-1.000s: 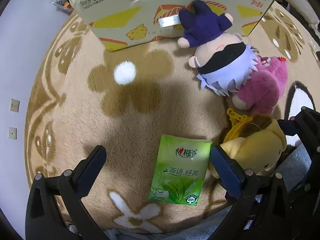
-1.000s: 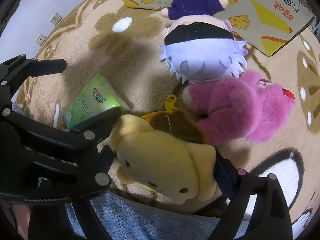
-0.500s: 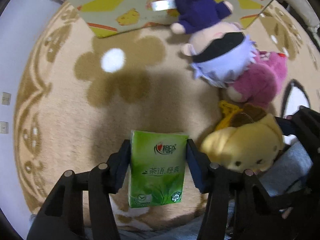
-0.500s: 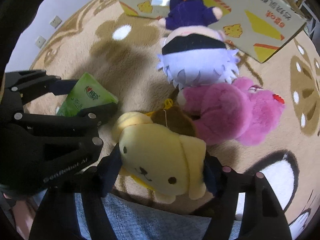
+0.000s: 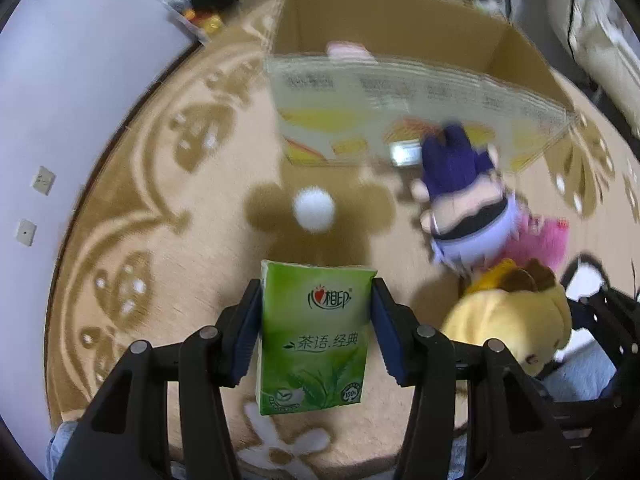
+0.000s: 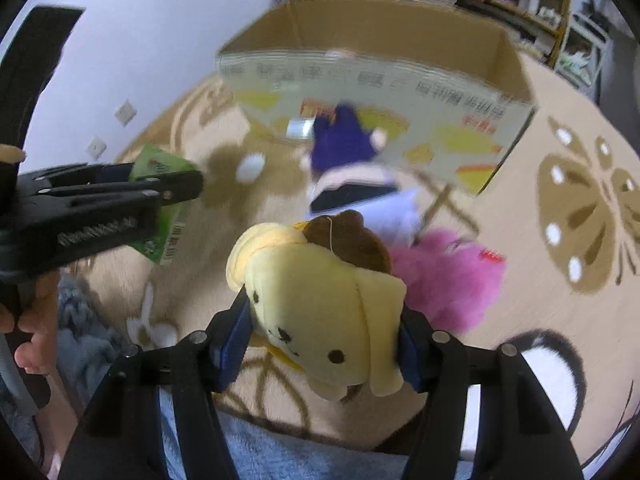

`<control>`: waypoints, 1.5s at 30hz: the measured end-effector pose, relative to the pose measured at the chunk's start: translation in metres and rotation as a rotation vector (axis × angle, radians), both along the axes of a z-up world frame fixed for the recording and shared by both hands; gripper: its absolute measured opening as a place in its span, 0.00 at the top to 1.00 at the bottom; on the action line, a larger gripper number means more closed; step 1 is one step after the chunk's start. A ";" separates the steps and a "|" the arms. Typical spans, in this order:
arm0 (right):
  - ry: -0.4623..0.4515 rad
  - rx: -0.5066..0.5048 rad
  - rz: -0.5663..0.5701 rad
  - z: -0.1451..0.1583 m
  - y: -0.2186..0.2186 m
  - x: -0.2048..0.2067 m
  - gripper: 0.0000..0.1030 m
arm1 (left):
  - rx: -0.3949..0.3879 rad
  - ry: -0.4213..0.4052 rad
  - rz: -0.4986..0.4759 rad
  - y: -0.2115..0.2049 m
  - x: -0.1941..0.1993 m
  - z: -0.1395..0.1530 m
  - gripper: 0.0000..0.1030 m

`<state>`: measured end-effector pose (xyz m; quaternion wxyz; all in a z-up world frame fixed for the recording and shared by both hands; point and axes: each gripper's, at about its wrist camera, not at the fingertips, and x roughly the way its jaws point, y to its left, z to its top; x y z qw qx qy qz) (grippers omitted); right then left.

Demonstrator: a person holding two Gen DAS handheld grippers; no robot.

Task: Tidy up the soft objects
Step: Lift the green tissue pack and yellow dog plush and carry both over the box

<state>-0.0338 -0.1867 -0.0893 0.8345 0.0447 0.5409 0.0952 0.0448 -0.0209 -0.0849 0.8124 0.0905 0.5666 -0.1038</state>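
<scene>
Both loads are up off the rug: the left gripper [image 5: 316,316] pinches the green tissue pack [image 5: 314,336] upright, the right gripper [image 6: 324,340] clamps the yellow dog plush [image 6: 320,300], and the open cardboard box [image 5: 400,44] lies straight ahead of both.

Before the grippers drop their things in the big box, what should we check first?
1. Left gripper shut on the green tissue pack: ok.
2. Right gripper shut on the yellow plush dog: ok.
3. Open brown cardboard box has room inside: ok; only something pink shows at its near wall.
4. Grippers over the box opening: not ok; both are short of it.
5. Purple-clothed plush doll and pink fluffy plush on the carpet, out of the way: cannot tell.
</scene>
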 end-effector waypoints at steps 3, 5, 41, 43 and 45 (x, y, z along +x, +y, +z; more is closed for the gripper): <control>-0.056 0.022 -0.029 0.013 -0.009 -0.001 0.36 | -0.051 -0.062 0.035 0.011 0.004 0.019 0.50; -0.089 0.036 -0.044 0.022 -0.012 -0.002 0.36 | -0.059 -0.122 0.038 0.014 0.002 0.034 0.50; -0.534 0.087 -0.265 0.097 -0.058 0.045 0.36 | 0.008 -0.462 -0.065 -0.039 0.070 0.124 0.50; -0.530 0.079 -0.264 0.093 -0.059 0.050 0.35 | 0.014 -0.496 -0.070 -0.043 0.072 0.126 0.50; -0.534 0.057 -0.258 0.091 -0.058 0.053 0.35 | 0.012 -0.511 -0.068 -0.046 0.076 0.127 0.50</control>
